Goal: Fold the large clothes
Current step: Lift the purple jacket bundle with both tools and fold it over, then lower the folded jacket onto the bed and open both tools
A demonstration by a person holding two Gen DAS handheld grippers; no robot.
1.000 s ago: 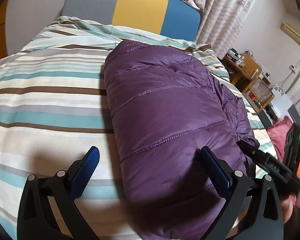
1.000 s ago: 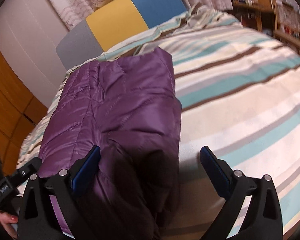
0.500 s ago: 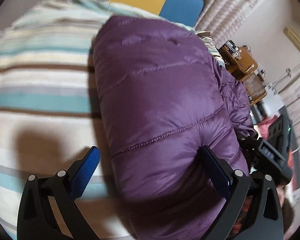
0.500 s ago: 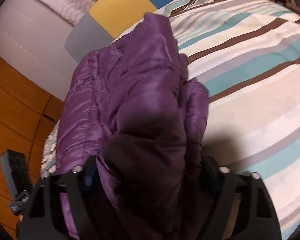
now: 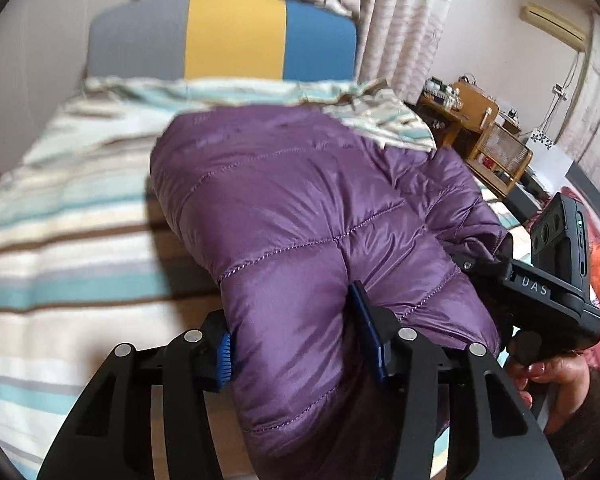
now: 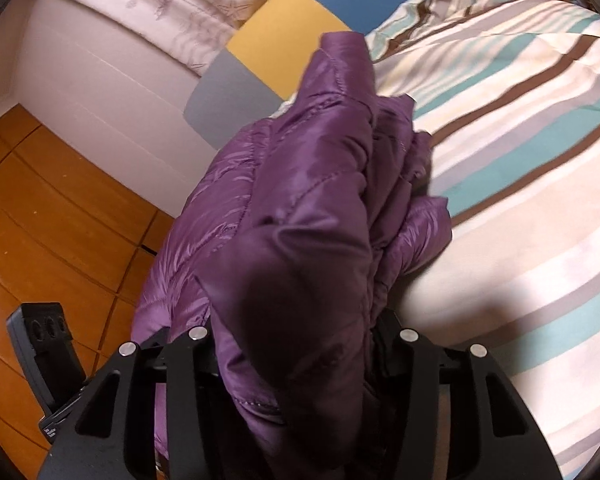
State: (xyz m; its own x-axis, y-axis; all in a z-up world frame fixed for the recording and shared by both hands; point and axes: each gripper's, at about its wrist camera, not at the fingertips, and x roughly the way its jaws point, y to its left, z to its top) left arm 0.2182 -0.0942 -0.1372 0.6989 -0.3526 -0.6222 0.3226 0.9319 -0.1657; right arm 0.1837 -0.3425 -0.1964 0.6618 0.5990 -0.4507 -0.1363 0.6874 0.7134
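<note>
**Both grippers closing on the near end of a purple down jacket**

Left wrist view. The purple quilted down jacket [image 5: 300, 208] lies on a striped duvet [image 5: 72, 240] in cream, teal and brown, running lengthwise toward the headboard [image 5: 228, 36], which has grey, yellow and blue panels. The left gripper [image 5: 296, 328] has the jacket's near corner between its blue pads [image 5: 366, 332]. Both pads press into the puffy fabric, which bulges around them; the jaws stand about half open and are closing. The near edge of the jacket hangs over the gripper's frame. To the right, the right gripper [image 5: 548, 288] shows as a black body half buried in the jacket's other near corner, with a person's hand [image 5: 552, 376] on its handle. A wooden side table [image 5: 480, 136] stands past the bed beside patterned curtains [image 5: 388, 20].

Right wrist view. The right gripper [image 6: 296, 344] has a thick bundle of the same down jacket [image 6: 300, 200] bunched between its fingers. The fabric rises in a crumpled heap and hides the pads entirely. The jaws are about half open, closing, and the fingers press against the bundle on both sides. The striped duvet [image 6: 520, 160] spreads to the right. A wooden floor [image 6: 52, 208] lies to the left, and the headboard [image 6: 268, 56] sits behind the jacket. Part of the left gripper [image 6: 40, 344] shows at the lower left edge.
</note>
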